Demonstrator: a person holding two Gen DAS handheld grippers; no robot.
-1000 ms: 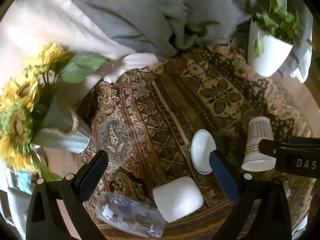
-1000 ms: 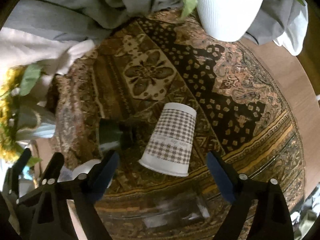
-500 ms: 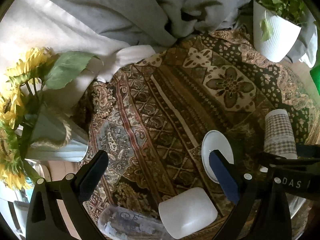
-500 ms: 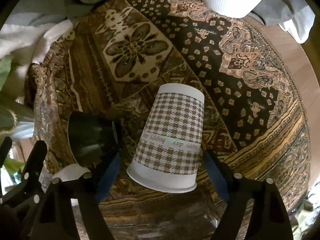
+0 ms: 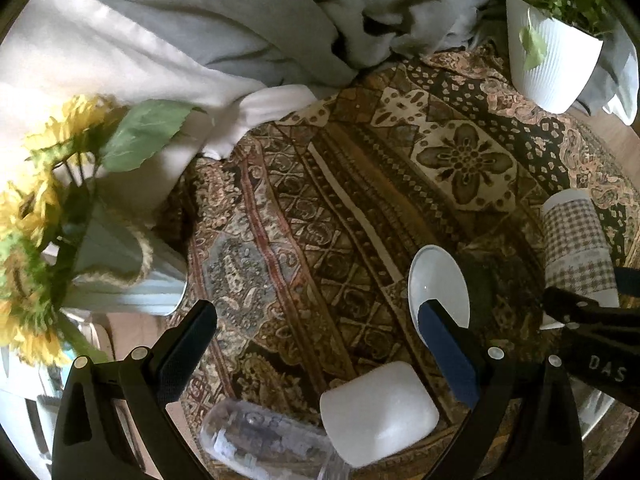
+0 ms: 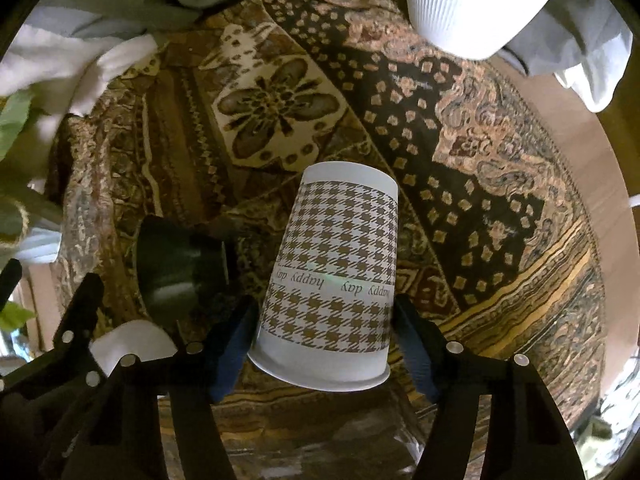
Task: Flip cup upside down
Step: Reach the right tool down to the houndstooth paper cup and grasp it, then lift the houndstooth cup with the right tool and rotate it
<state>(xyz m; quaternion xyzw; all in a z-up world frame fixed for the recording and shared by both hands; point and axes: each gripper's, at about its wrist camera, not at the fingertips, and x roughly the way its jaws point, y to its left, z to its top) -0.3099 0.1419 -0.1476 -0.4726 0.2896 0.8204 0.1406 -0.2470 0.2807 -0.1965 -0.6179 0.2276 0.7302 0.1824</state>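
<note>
A paper cup [image 6: 336,276] with a brown houndstooth print and "happy day" lettering stands rim-down on the patterned cloth; it also shows at the right of the left wrist view [image 5: 576,256]. My right gripper [image 6: 324,332] has its blue-padded jaws on either side of the cup near its rim, closing on it. My left gripper [image 5: 320,324] is open and empty above the cloth, left of the cup. A dark cup [image 6: 180,268] lies on its side just left of the paper cup; its white inside shows in the left wrist view [image 5: 438,284].
A white ribbed plant pot [image 5: 552,68] stands at the far right. A vase of sunflowers [image 5: 48,216] is at the left. A white soft block [image 5: 378,412] and a clear plastic bottle [image 5: 260,444] lie near the front edge. Grey bedding [image 5: 240,32] lies behind.
My right gripper has moved in on the paper cup and its jaws have narrowed around the rim end. The left gripper drifted slightly and stayed open.
</note>
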